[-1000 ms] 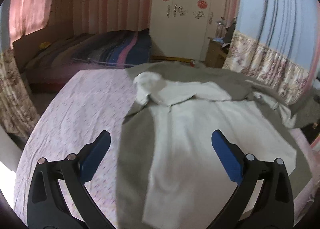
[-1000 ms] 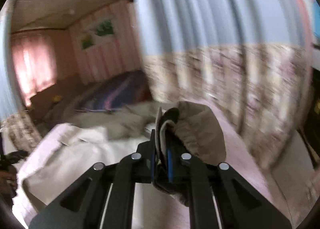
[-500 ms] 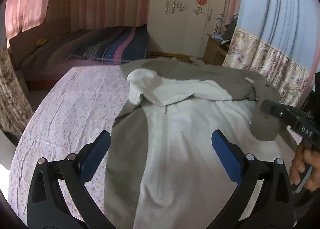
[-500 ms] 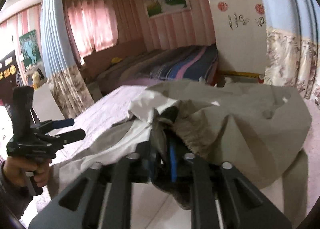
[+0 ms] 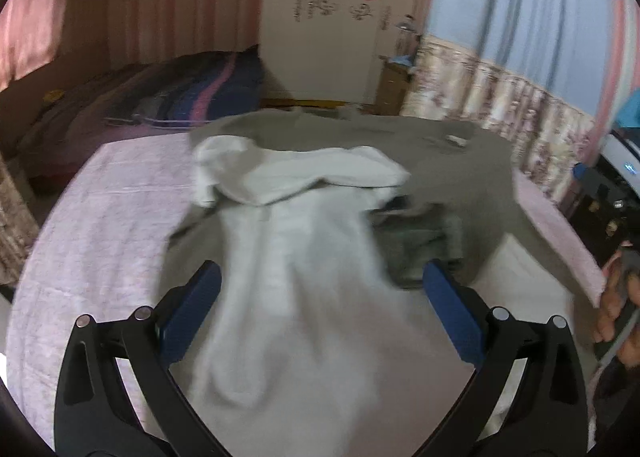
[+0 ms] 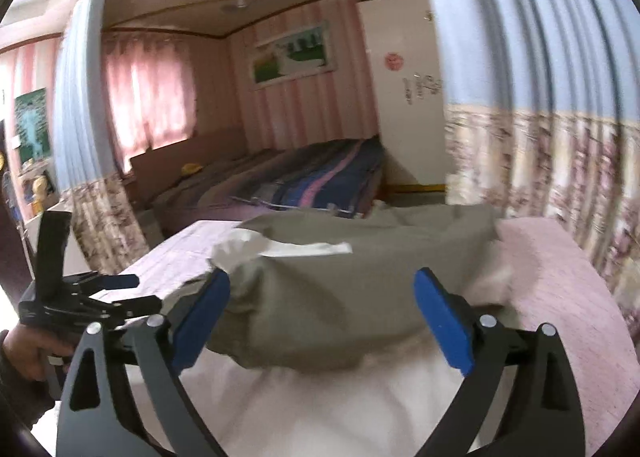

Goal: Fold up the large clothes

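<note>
A large jacket, olive-grey outside with a white lining (image 5: 304, 297), lies opened out on a bed with a pink flowered sheet (image 5: 104, 225). Its white hood (image 5: 288, 173) lies at the far end. An olive sleeve (image 5: 424, 245) lies folded inward over the lining. My left gripper (image 5: 320, 277) hovers open over the lining with nothing between its blue pads; it also shows in the right wrist view as the left gripper (image 6: 134, 291). My right gripper (image 6: 320, 293) is opening its jaws wide; the folded sleeve (image 6: 332, 309) lies loose between them, and the pads do not press it.
A second bed with a striped blanket (image 5: 192, 97) stands behind, before a white wardrobe (image 5: 324, 37). Blue and floral curtains (image 6: 540, 137) hang along the right side. A hand (image 5: 616, 309) is at the right edge; another hand (image 6: 20, 345) holds the left gripper.
The right gripper carried the olive sleeve inward over the jacket and let it go, its jaws spreading from shut to wide. The left gripper moved forward over the lining, still open.
</note>
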The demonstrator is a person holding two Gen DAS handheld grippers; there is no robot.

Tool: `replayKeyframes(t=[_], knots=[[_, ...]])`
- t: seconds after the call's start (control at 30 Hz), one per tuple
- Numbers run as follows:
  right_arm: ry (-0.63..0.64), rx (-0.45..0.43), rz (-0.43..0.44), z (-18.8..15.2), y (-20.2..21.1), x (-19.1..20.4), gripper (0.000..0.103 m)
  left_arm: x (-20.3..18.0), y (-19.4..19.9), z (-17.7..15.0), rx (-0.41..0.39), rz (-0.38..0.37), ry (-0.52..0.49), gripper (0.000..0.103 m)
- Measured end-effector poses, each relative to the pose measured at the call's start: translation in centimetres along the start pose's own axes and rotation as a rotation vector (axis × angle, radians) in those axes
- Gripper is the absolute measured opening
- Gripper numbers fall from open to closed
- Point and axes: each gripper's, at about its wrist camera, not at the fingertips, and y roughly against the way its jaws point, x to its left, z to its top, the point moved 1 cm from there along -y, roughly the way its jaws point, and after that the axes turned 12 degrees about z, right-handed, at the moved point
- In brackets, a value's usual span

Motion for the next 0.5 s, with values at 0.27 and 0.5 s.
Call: replayKeyframes(t=[0.27, 0.5], knots=[[-0.106, -0.015, -0.061, -0.4, 2.3, -4.3, 0.094, -5.8, -1.9, 0.3, -0.003, -0.069, -0.077, 0.100], [-0.098, 0.020, -0.074, -0.4, 1.5, -4.5, 0.096, -6.6, -5.3, 1.0, -0.006, -0.092, -0.073, 0.090]])
